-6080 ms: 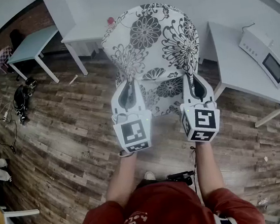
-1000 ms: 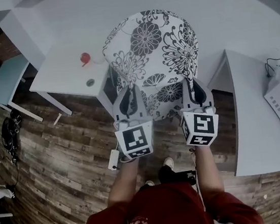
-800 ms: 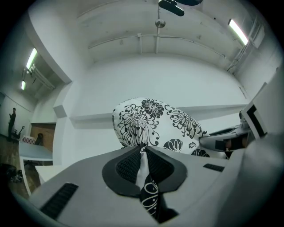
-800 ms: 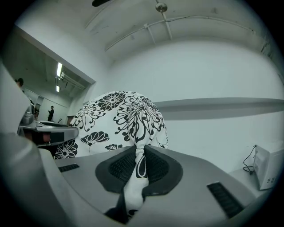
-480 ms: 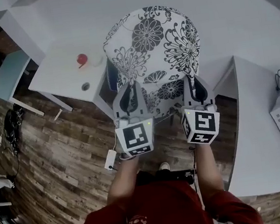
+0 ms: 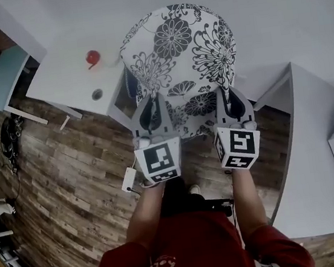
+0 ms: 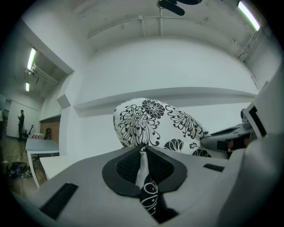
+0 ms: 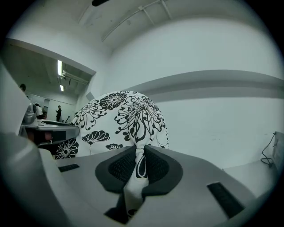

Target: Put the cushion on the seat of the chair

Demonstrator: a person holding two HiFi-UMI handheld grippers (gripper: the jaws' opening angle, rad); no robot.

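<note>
- Both my grippers are up in front of me, and the floral cushion [image 6: 178,55] hangs out ahead of them – black flowers on white, clear of the floor and touching no table.
- Left gripper [image 6: 151,116]: jaws pressed together on a fold of the cushion's fabric. In the left gripper view the printed cloth runs straight down between the ribbed pads [image 7: 126,166], so the bite is on the near edge, not on the stuffed body.
- Right gripper [image 6: 232,106]: the same, a pinch of fabric squeezed between its jaws with the cushion swelling beyond.
- Why two pinches set apart? My judgement: a soft, bulky thing sags and swings from a single hold. With one grip toward each side of the near edge, it stays spread and level.
- Why by the edge? The body is far too fat for the jaws, and the cloth gives them something thin to close on.
- Below the cushion are a white table [image 6: 68,81] with a small red object [image 6: 92,57] on it, wooden floor [image 6: 68,173], and a second white table [image 6: 308,160] on my right.
- The chair's seat – I can't pick it out in any view. The cushion itself hides what's right under it, so it isn't on a seat now; it's in my jaws, carried.
- Risk as I read it: thin fabric could slip from the pads if the cushion swings.
</note>
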